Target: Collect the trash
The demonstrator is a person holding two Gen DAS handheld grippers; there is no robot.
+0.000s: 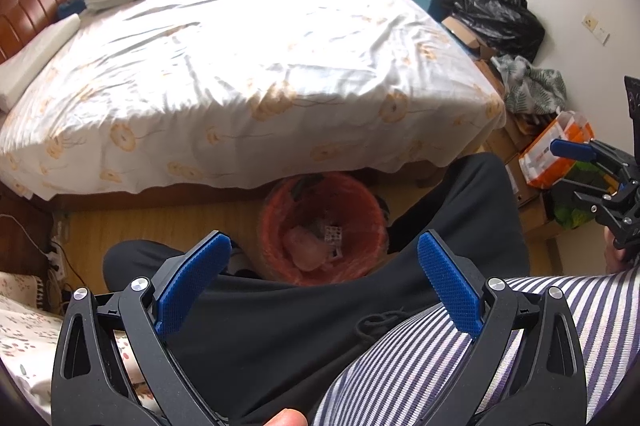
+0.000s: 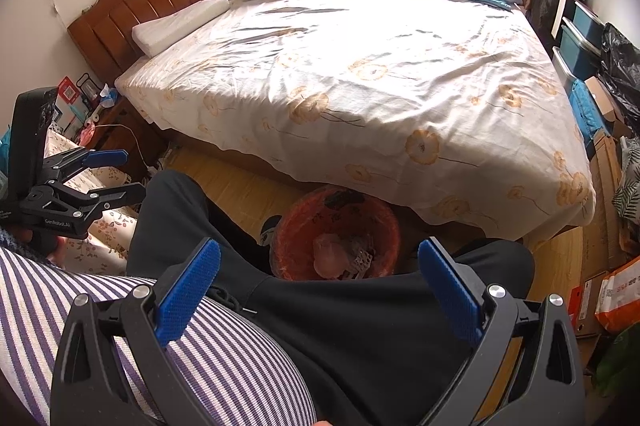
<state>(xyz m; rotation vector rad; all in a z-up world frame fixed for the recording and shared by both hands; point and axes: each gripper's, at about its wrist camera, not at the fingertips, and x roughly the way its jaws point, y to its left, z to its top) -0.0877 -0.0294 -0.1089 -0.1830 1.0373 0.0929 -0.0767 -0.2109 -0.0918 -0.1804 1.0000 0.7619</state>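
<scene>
The left gripper (image 1: 324, 282) has its blue, textured fingers (image 1: 192, 278) spread wide with nothing between them; it hangs above the lap of a seated person in black trousers (image 1: 280, 338) and a purple-and-white striped top (image 1: 420, 366). The right gripper (image 2: 320, 282) is likewise spread wide and empty over the same lap, its blue fingers (image 2: 448, 290) framing the view. Each gripper shows at the edge of the other's view, apart from it and also with fingers parted.

Just beyond the person's knees, between the legs, stands a round bin lined with an orange-red plastic bag (image 1: 280, 210), on the yellow wooden floor (image 1: 160, 222) right against the edge of the bed. Inside it lies a pale pink crumpled plastic wad (image 1: 306, 246) beside a small grey-and-white patterned scrap (image 1: 333, 235); the right wrist view shows the same contents (image 2: 332, 258).

Behind the bin, a large bed with a white sheet printed with orange flowers (image 1: 248, 58) fills most of both views, with a brown wooden headboard (image 2: 160, 2), a white foam pillow (image 2: 180, 22) and folded bedding at its far end. Along the wall at the bed's foot sit a black plastic bag (image 1: 496, 14), cardboard boxes (image 1: 468, 34) and an orange-and-white parcel bag (image 1: 556, 150).
</scene>
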